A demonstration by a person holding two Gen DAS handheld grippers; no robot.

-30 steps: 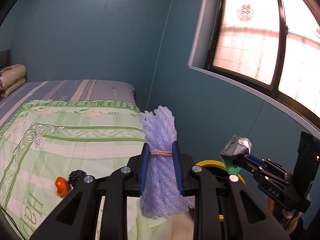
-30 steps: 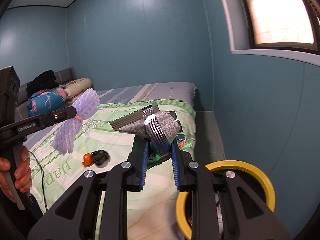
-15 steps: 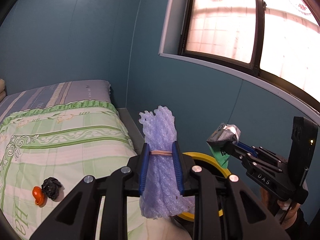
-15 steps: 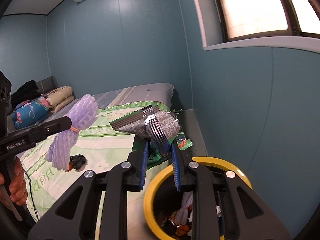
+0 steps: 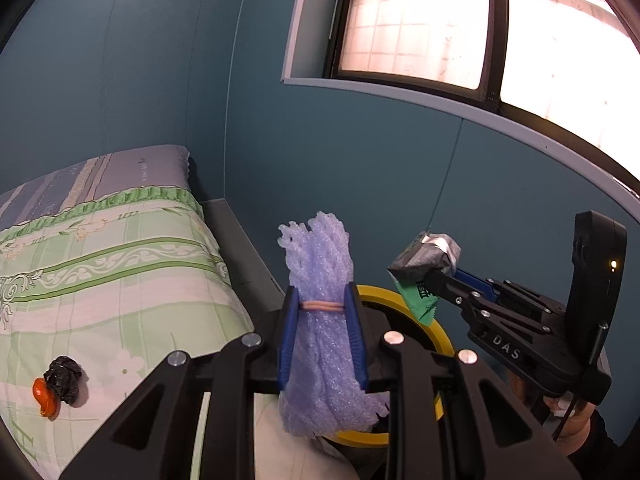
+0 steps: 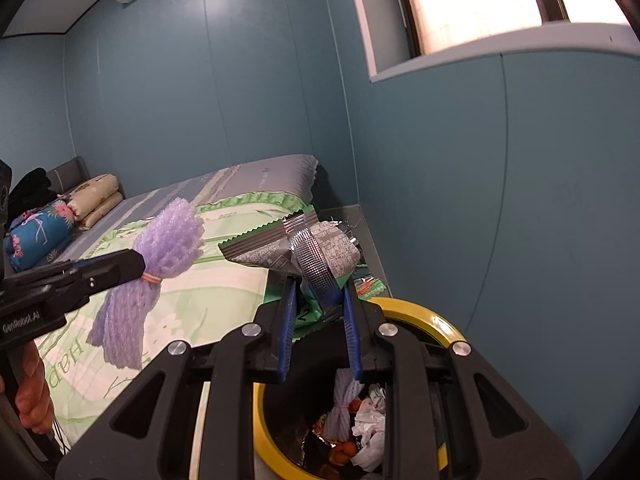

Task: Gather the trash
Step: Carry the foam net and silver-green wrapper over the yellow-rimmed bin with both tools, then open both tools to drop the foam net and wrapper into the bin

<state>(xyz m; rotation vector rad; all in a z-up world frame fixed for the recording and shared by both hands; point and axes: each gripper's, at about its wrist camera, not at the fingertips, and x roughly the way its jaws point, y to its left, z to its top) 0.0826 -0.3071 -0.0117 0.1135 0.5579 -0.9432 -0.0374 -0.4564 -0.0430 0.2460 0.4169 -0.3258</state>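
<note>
Spreading away to the left of both tools: bed (image 5: 112, 280) under a green-patterned quilt, with pillows (image 6: 96, 200) far ahead at its head end. Directly below and just ahead of the right gripper (image 6: 320, 312): yellow-rimmed trash bin (image 6: 436, 322), black inside, already holding crumpled white paper, orange scraps and a pale foam net. Clamped tight in the left gripper (image 5: 322, 332), between its blue pads (image 5: 287, 340): lilac foam net bundle (image 5: 320, 280) bound by a pinkish rubber band (image 5: 322, 306), standing upright, its lower end hanging over the near part of the bin rim. Pinched shut between the right gripper's fingers: silver-and-green snack wrapper (image 6: 316, 248), crumpled, held above the bin mouth and sticking out ahead of the tips. Lying on the quilt well off to the left of the left tool: small black crumpled scrap (image 5: 64, 378), touching an orange piece (image 5: 43, 398) on its near-left side.
</note>
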